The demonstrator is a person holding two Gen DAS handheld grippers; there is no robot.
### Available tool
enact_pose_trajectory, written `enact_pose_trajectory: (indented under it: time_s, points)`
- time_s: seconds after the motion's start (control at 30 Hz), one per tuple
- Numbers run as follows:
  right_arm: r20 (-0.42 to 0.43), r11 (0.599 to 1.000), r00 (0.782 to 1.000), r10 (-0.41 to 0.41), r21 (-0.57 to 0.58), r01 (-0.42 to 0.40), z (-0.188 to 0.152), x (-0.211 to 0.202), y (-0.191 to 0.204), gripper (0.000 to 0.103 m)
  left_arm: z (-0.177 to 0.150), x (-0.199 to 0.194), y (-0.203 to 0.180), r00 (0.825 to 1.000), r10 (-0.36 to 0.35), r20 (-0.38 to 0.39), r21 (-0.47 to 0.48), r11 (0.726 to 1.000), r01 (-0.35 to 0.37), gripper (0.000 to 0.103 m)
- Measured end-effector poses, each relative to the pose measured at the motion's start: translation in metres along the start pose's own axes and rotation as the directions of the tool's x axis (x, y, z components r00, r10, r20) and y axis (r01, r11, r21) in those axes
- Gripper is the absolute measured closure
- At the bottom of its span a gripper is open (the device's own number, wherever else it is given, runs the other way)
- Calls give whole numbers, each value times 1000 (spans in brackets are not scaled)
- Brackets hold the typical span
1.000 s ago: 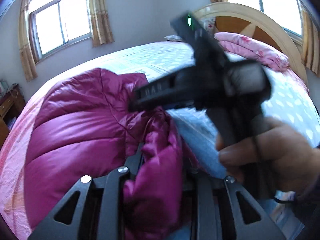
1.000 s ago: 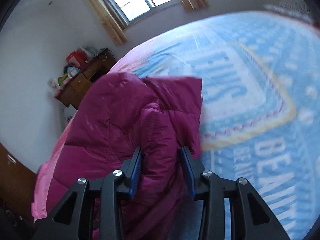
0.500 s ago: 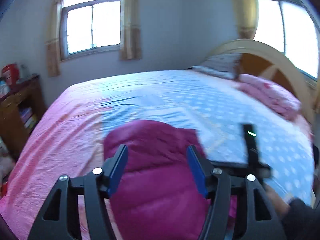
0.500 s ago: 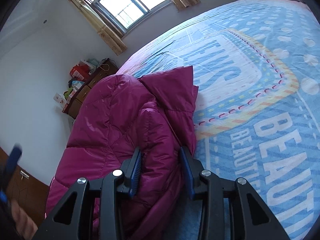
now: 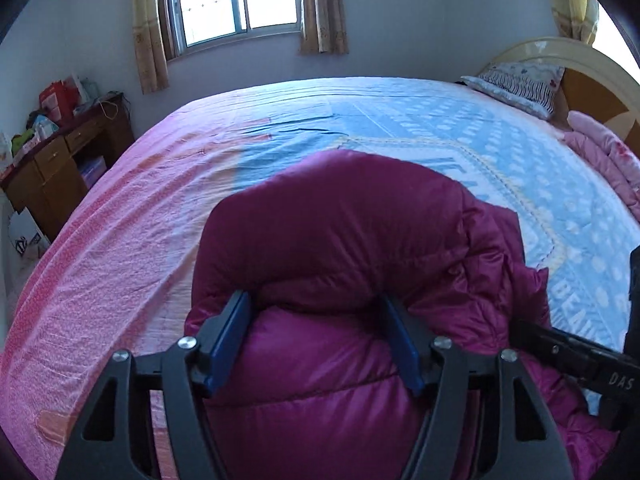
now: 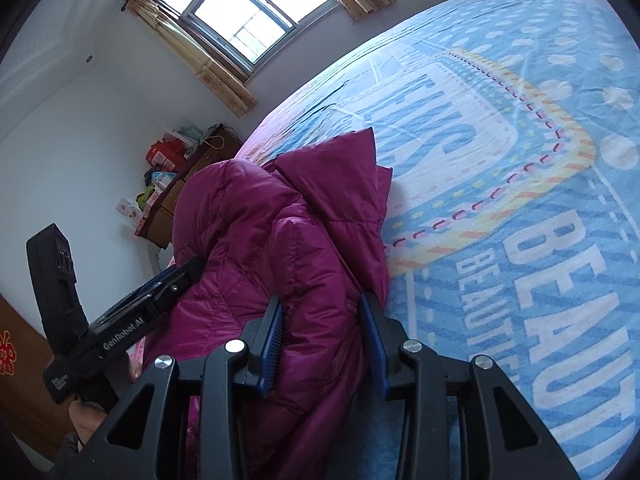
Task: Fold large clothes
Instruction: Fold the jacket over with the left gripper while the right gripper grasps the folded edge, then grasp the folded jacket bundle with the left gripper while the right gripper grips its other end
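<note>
Jacket [image 5: 360,240], magenta and puffy, lies bunched near the foot of the bed [image 5: 160,208], part-folded into a thick roll on the pink-and-blue sheet. The right gripper [image 6: 324,340] has its jaws pressed into a fat ridge of quilting at the jacket's near edge. The left gripper [image 5: 320,344] hovers over the other side, jaws just opened wide, padding bulging between them but gripped by neither pad. To do the fold well, judging from here, the left should bite a full seam rather than slippery shell, then both should lift together and lay the edge flat, pressing the air out so the roll does not spring back. A slack pinch could let the nylon slide free. At the headboard [image 5: 560,56] sit a striped pillow [image 5: 516,84] and a pink quilt [image 5: 600,148]. By the window [image 5: 236,0] wall a wooden desk [image 5: 60,160] is heaped with boxes and bags; its open shelf holds what look like books, too small to tell.
</note>
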State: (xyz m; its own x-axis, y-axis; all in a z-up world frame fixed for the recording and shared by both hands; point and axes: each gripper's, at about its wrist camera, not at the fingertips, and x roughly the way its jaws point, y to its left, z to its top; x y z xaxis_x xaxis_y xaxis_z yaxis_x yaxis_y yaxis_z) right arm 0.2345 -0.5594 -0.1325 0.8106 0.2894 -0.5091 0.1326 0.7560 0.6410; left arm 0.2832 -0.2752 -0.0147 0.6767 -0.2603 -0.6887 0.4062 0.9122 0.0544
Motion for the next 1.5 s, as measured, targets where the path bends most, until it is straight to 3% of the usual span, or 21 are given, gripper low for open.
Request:
enact_pose_trajectory:
  time_s: [0.17,0.3,0.4,0.5,0.63,0.8,0.93,1.3,1.37,1.47,1.5]
  points:
    - [5,1000,1000,-5,11,5,0,-4,-4,65,-1,14,-13,998,65,-20,63,996,-64,26]
    - [-3,997,997,-73,9,73,0,-17,2,65,-3,18,-17,996,82,-20,77,994,-80,24]
    - [77,986,987,-142,-82,148,9,-43,29,65,-2,21,-17,996,90,-24,71,994,-88,24]
    - [117,987,988,-100,-116,114,28,-55,55,65,-2,21,-18,995,98,-22,76,992,-96,23]
    - [54,974,985,-162,-152,168,54,-23,70,65,-2,23,-19,995,98,-22,75,993,-96,24]
    - [-40,966,970,-239,-108,234,57,30,42,65,-2,27,-17,995,93,-30,67,994,-91,23]
    - [-30,979,979,-201,-52,199,44,40,20,65,-2,31,-20,995,95,-36,68,993,-93,24]
    - [-18,953,964,-265,-156,259,39,53,35,65,-3,35,-24,993,108,-43,77,992,-104,23]
    - [-15,963,972,-236,-141,231,37,42,32,64,-3,34,-24,994,106,-41,75,992,-103,23]
    - [59,987,986,-156,-34,159,27,2,22,62,-2,34,-22,994,101,-40,64,993,-98,22]
    - [99,993,988,-121,22,120,20,-16,16,54,-1,34,-22,994,100,-41,62,993,-97,22]
